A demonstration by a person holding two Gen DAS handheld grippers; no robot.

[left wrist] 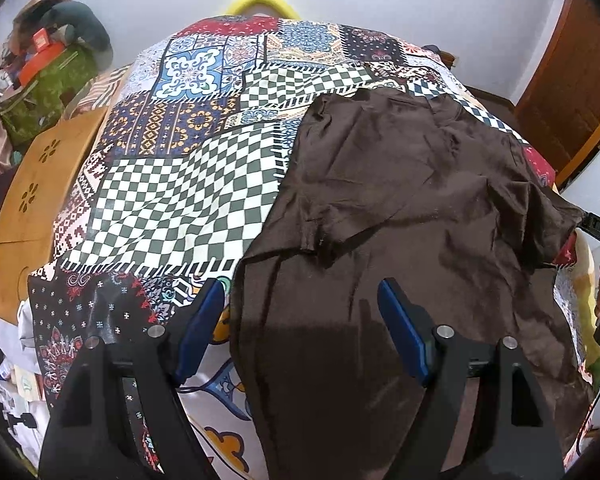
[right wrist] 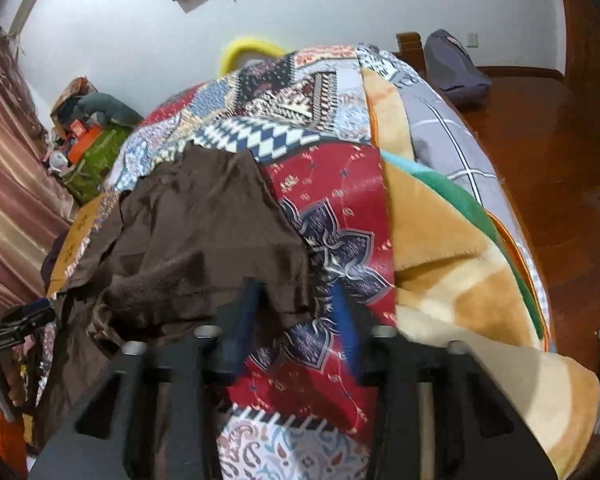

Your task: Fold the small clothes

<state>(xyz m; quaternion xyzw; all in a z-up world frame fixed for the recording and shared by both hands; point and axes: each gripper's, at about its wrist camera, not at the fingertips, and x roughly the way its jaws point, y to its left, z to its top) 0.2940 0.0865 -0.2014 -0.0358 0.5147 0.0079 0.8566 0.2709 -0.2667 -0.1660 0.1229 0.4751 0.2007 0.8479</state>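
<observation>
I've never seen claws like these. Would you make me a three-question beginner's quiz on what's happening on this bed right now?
1. True or false: the left claw is open above the brown garment.
2. Which lies directly under the garment? A) bare floor B) patchwork bedspread C) a pillow
3. Fill in: the pads of the right claw are coloured ____.

Key: 1 true; 2 B; 3 blue.

The brown garment (left wrist: 400, 208) runs out past the bottom edge in the left wrist view, so its lower hem is not seen. The right gripper (right wrist: 296, 300) is blurred, and its left finger covers the garment's edge
</observation>
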